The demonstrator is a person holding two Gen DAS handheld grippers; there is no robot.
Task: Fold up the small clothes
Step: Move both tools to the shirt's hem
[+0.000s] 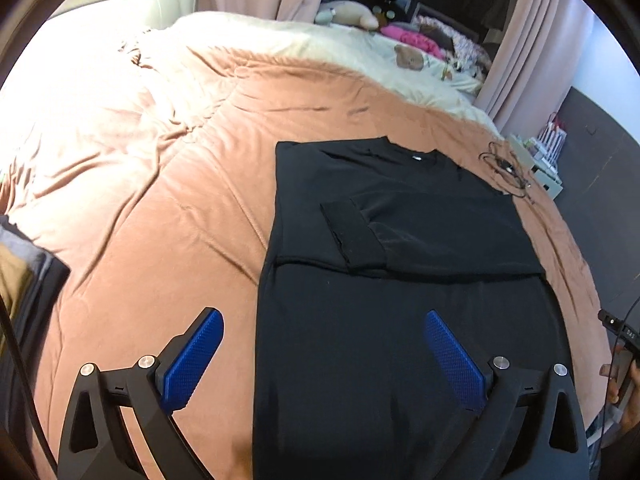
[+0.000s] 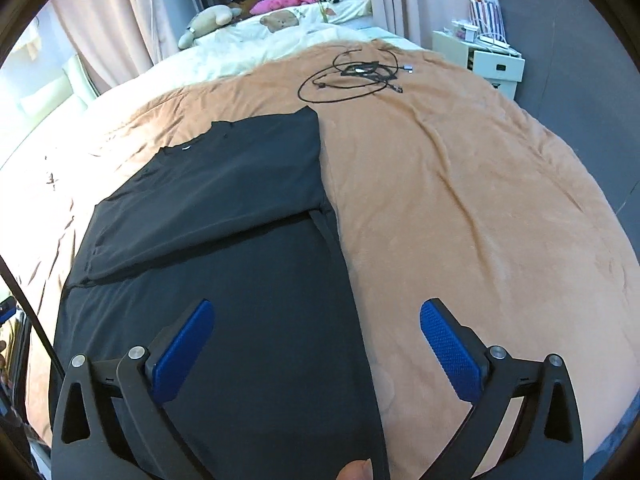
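**Black shirt lying lengthwise ahead of both my grippers, hem end nearest**

Black, smooth knit long-sleeved shirt [image 1: 400, 240] lies flat on the tan plush bed cover [image 1: 160, 200], sleeves already crossed in over the chest so that a cuffed sleeve end [image 1: 352, 236] rests on the body panel. Its long axis runs straight away from me: neckline at the far end, hem end near, passing under and between my tools.

My left gripper [image 1: 324, 360], black-framed with blue textured pads, stands with its jaws wide apart and nothing between them; it straddles the shirt's left long edge, one pad over the bed cover, the other over black cloth. My right gripper [image 2: 316, 356], of the same build, is likewise spread and empty, and it straddles the right long edge [image 2: 344, 280] in mirror fashion. Each tool is thus nearest its own side of the hem end, and neither is nearer to the garment than the other.

I judge the coming move to be a lengthwise fold, near end carried toward the neckline, since both edges lie parallel to my fingers and the hem corners sit just below them. A tangle of thin black cable [image 2: 352, 76] lies on the cover beyond the neckline, well apart from the shirt
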